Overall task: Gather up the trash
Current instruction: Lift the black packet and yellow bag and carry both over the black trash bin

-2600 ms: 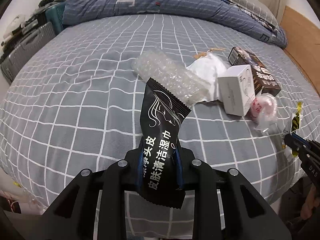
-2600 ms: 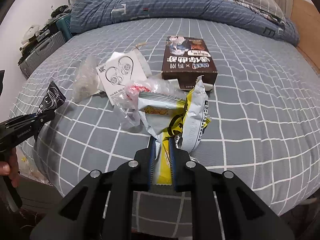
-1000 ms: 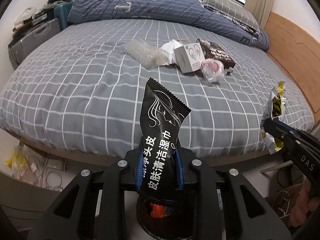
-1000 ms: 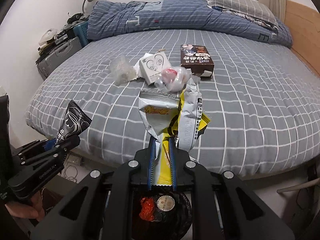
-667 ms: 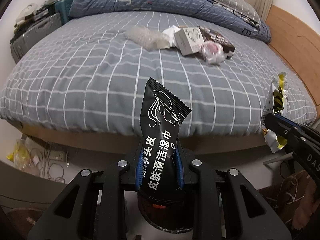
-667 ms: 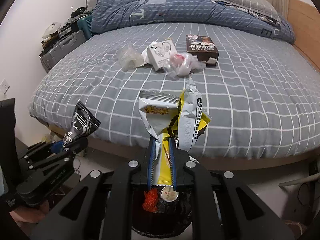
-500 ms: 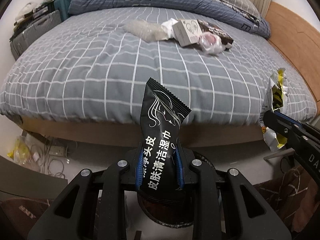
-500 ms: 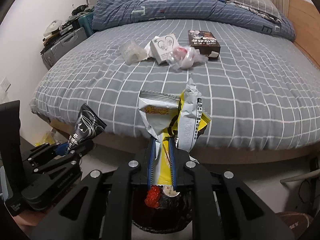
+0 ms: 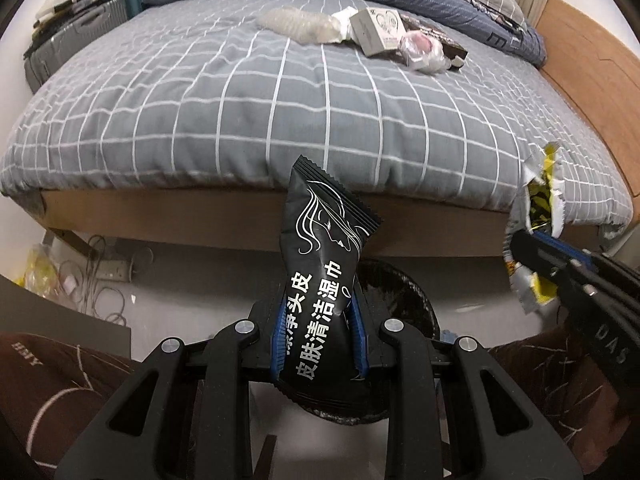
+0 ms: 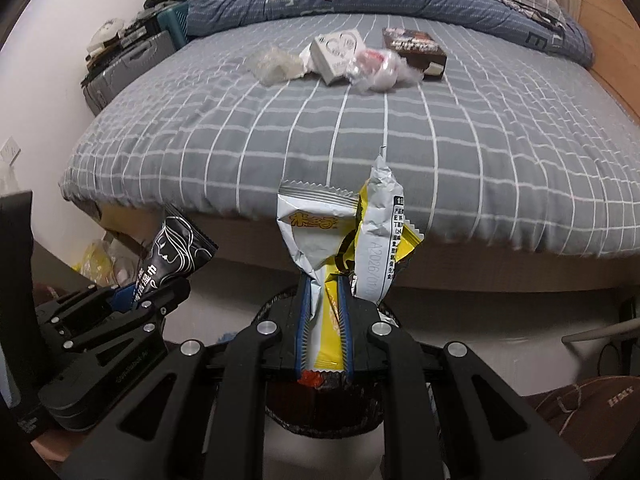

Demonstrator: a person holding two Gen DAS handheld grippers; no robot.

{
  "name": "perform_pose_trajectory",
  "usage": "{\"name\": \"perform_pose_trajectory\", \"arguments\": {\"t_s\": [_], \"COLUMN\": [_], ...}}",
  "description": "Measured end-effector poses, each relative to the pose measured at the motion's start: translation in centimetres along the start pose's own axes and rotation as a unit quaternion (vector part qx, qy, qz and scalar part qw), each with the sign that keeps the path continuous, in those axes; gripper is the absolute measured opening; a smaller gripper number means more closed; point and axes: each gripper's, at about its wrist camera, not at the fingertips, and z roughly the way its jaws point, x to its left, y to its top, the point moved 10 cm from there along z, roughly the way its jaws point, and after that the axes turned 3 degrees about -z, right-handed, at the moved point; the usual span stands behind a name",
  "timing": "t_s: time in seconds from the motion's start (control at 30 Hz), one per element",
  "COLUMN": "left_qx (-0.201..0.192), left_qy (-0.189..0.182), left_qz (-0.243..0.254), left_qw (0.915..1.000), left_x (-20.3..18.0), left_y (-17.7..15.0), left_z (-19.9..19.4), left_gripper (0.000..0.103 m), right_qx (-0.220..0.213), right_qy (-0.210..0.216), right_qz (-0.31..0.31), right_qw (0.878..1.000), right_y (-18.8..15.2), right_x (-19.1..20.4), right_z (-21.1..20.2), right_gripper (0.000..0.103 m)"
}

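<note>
Both pieces of trash are already off the bed (image 9: 320, 92) and hang over the floor at its foot edge, so the coming move turns on how each one stands to the bin (image 9: 400, 292), a round black-lined can on the floor just in front of that edge. The left gripper (image 9: 318, 338) pinches the lower half of a black wet-wipe packet (image 9: 326, 264), whose long axis runs up and away from the jaws toward the bed frame; in the left wrist view the bin's dark rim shows directly behind and under the packet, a little to its right. The right gripper (image 10: 324, 322) is pressed tight on the tail of a crumpled white and yellow snack wrapper (image 10: 344, 236), which also stands upright out of the jaws, and in the right wrist view the bin's mouth lies straight below the fingers, with something orange inside. Judging from that, the right hand looks better centred over the opening, while the left one, seen low at the left of the right view, probably needs to come slightly toward the right hand before letting go. Far up the bed, toward its head end, a clear bubble wrap (image 10: 276, 64), a white box (image 10: 338, 54), a crinkled clear bag (image 10: 378, 66) and a dark box (image 10: 414, 46) lie untouched
</note>
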Motion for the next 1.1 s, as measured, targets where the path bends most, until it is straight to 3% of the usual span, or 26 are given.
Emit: {"name": "perform_pose_trajectory", "arguments": {"t_s": [0.43,0.9,1.1], "left_qx": [0.050,0.105,0.113], "left_qy": [-0.005,0.015,0.024], "left_qz": [0.003,-0.004,-0.004], "left_qw": [0.9987,0.9944,0.9933], "left_x": [0.3,2.1,3.0], "left_y": [-1.2,-2.9,-3.3], "left_z": [4.9,10.3,11.0], "left_gripper": [0.026,0.026,0.026], "right_qx": [0.065,0.142,0.170], "right_qy": [0.002,0.009,0.010], "right_qz": [0.007,0.007,0.001], "right_qw": [0.998,0.990,0.985], "right_y": [-2.7,-6.0,-7.5], "right_x": [0.3,-0.3,0.0], "right_z": [6.1,12.9,15.1], "right_gripper": [0.013,0.013,0.021]}}
